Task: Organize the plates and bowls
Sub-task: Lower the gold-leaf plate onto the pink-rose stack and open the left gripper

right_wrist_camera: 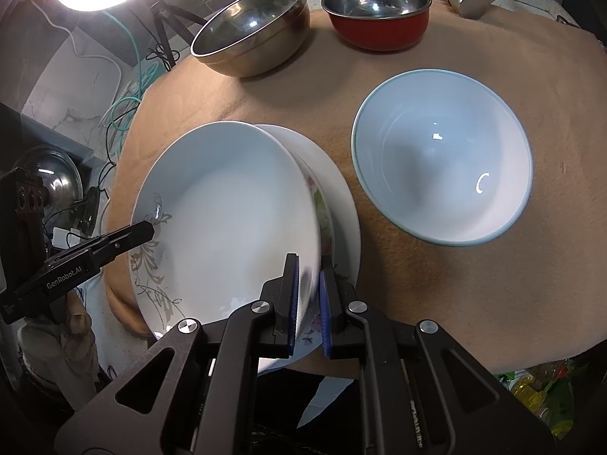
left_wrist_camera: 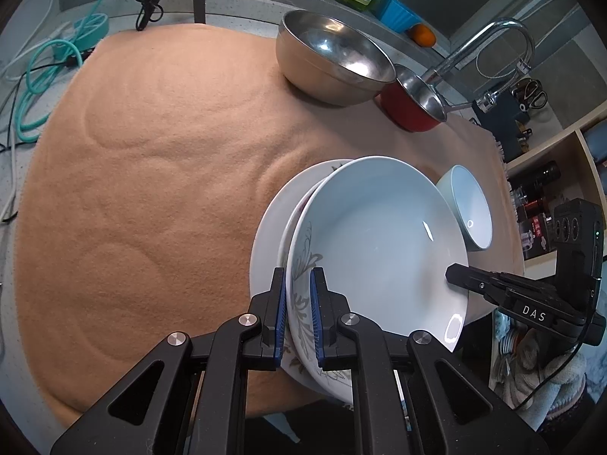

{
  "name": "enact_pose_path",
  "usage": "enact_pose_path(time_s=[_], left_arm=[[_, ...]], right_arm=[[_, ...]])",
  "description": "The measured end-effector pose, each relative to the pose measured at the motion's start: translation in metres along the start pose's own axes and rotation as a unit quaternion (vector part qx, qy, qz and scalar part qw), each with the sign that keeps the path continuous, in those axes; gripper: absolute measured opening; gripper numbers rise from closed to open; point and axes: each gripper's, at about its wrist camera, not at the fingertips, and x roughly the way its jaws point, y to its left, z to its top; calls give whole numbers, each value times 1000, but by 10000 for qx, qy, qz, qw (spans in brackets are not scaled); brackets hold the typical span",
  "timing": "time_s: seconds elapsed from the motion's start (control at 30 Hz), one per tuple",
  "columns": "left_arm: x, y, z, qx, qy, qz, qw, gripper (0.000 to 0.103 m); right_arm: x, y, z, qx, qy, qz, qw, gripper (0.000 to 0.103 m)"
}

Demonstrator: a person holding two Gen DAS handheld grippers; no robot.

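Left tool (left_wrist_camera: 297,305) is clamped on the near-left rim of the deep white ceramic plate with a grey-brown floral print (left_wrist_camera: 375,242); I see its blue pads pressing both faces of the rim. Right tool (right_wrist_camera: 308,299) is clamped on the opposite rim of the same plate, pads closed against the porcelain.

Plate condition, as I read it:
- Glossy white well, unmarked, with light reflections near the rim.
- Leaf-and-stem print along one side of the rim only.
- Tilted, one edge raised, resting over a second floral-rimmed plate (right_wrist_camera: 322,212) and a plain white flat plate (right_wrist_camera: 341,189) beneath, all at the near edge of the tabletop.

Surroundings:
- Tan fleece cloth (left_wrist_camera: 151,170) covers the tabletop.
- Pale blue-rimmed white ceramic bowl (right_wrist_camera: 442,155) stands upright just beside the plate stack, apart from it in the right wrist view.
- Large stainless steel mixing bowl (left_wrist_camera: 334,57) and red-enamelled steel bowl (left_wrist_camera: 413,98) stand at the far side, close together; contact between them I cannot confirm.
- Chrome tap (left_wrist_camera: 493,53) rises behind the red bowl.
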Motion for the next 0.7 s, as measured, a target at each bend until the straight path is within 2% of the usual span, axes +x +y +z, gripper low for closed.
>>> enact_pose_path(time_s=[0.2,0.7], left_arm=[[0,0,-3,27,18,69,10000,10],[1,3,-3,9,33,73,10000,10]], right_arm=[[4,7,0,-185,66,-158,9997,10],[6,7,-1,-164,85,-132,9997,12]])
